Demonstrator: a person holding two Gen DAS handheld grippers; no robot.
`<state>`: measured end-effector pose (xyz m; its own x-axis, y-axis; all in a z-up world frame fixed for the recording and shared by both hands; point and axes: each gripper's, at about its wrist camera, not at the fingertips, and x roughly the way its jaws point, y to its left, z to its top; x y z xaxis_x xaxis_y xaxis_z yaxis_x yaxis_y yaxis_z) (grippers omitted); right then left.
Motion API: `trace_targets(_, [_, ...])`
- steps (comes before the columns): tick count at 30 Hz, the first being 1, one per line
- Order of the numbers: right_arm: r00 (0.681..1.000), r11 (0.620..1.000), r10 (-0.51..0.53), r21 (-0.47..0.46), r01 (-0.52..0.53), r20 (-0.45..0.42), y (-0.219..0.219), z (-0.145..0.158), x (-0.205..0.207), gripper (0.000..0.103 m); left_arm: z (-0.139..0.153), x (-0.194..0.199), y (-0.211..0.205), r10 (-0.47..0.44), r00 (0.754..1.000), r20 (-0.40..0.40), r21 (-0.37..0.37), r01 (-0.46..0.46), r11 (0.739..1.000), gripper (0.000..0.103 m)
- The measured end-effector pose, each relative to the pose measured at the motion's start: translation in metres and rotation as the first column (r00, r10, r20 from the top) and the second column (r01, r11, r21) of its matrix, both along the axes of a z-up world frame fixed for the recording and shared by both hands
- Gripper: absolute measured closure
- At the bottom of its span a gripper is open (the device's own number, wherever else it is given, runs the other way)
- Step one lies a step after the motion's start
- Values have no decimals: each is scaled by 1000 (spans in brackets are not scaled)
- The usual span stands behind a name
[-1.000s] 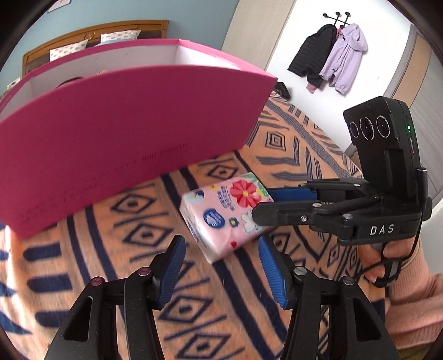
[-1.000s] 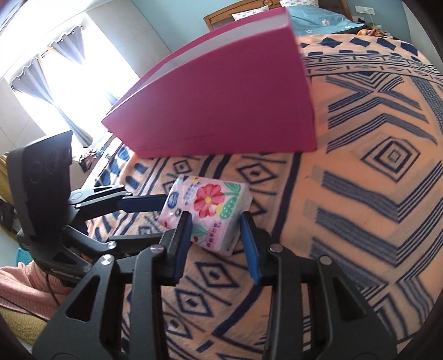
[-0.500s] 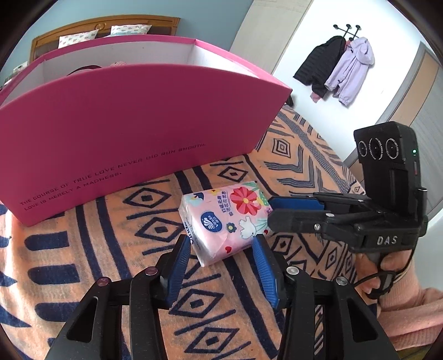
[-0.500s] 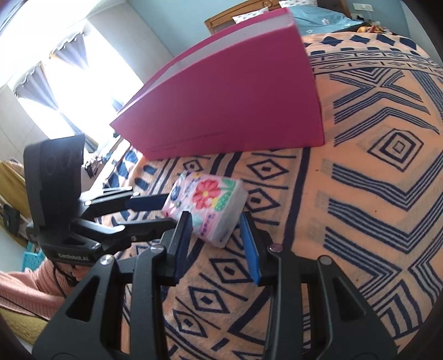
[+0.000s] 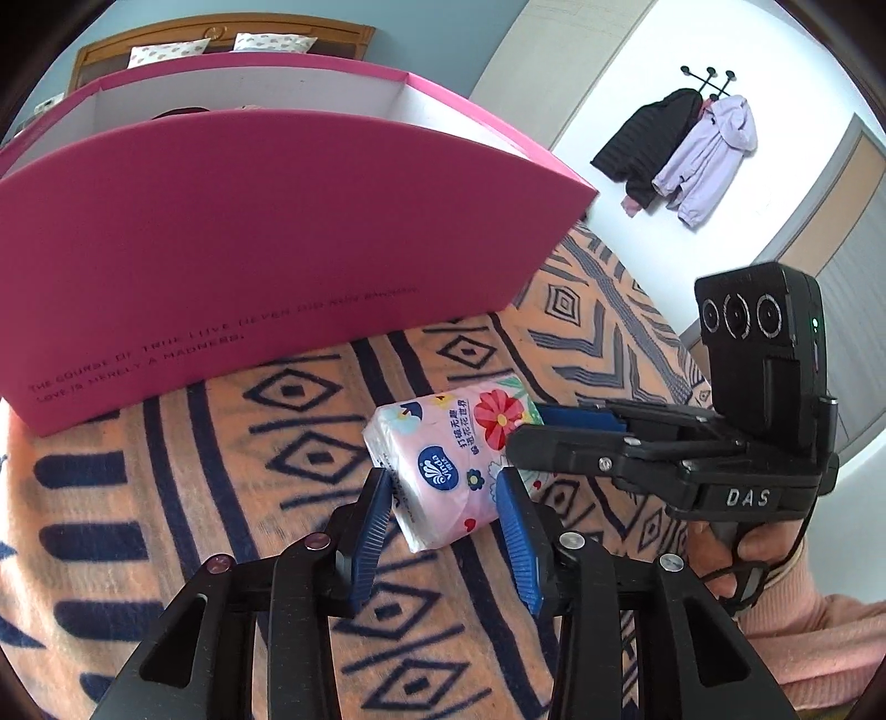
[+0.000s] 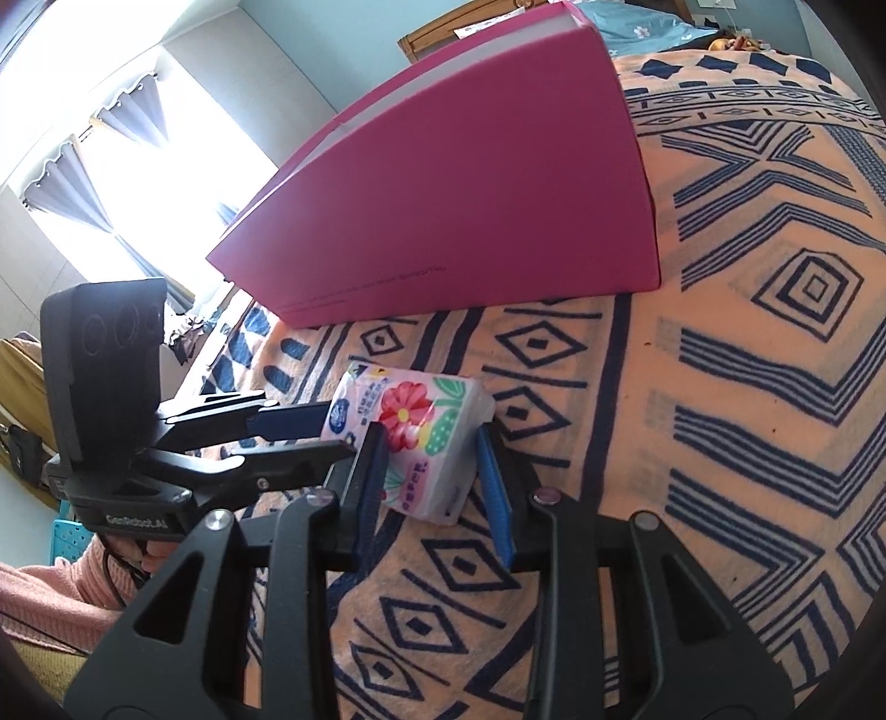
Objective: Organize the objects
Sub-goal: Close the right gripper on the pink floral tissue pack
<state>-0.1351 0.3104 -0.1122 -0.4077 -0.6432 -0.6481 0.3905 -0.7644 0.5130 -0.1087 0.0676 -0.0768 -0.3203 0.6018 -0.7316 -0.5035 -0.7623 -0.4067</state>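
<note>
A pink tissue pack [image 5: 443, 459] with flower print hangs tilted just above the orange and navy blanket [image 5: 166, 498]. My left gripper [image 5: 443, 482] has its blue pads on the pack's near end, and its jaws are closing. From the right, my right gripper [image 5: 526, 429] grips the other end. In the right wrist view the right gripper [image 6: 429, 443] clamps the tissue pack [image 6: 421, 432], its jaws closing a little, while the left gripper [image 6: 338, 429] meets the pack from the left. Behind stands a tall pink box [image 5: 249, 249], also seen as the pink box [image 6: 470, 210].
The box is open-topped with something dark inside [image 5: 177, 113]. A hand in a pink sleeve [image 5: 775, 581] holds the right gripper. Coats [image 5: 681, 155] hang on the far wall. A wooden headboard [image 5: 221, 39] is behind the box, and a bright curtained window [image 6: 111, 166] is to the left.
My left gripper's jaws have narrowed from wide apart onto the pack's near end. The right gripper kept hold of the pack, which rose slightly off the blanket.
</note>
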Motion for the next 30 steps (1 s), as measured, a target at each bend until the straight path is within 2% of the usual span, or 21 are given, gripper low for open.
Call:
trace_targets(8, [997, 997, 75, 27, -75, 1, -9, 2, 13, 67, 0, 21, -10, -23, 999, 22, 6, 23, 1000, 60])
trace_targets(15, [999, 999, 41, 8, -41, -18, -6, 5, 11, 66, 0, 13, -17, 38, 998, 40, 37, -40, 999, 62])
trace_targets(20, [999, 999, 46, 8, -46, 4, -8, -2, 10, 66, -4, 14, -14, 42, 998, 43, 32, -43, 999, 65])
trace_targets(30, [999, 999, 38, 6, -38, -6, -5, -1, 12, 66, -1, 17, -11, 53, 998, 14, 17, -53, 998, 66])
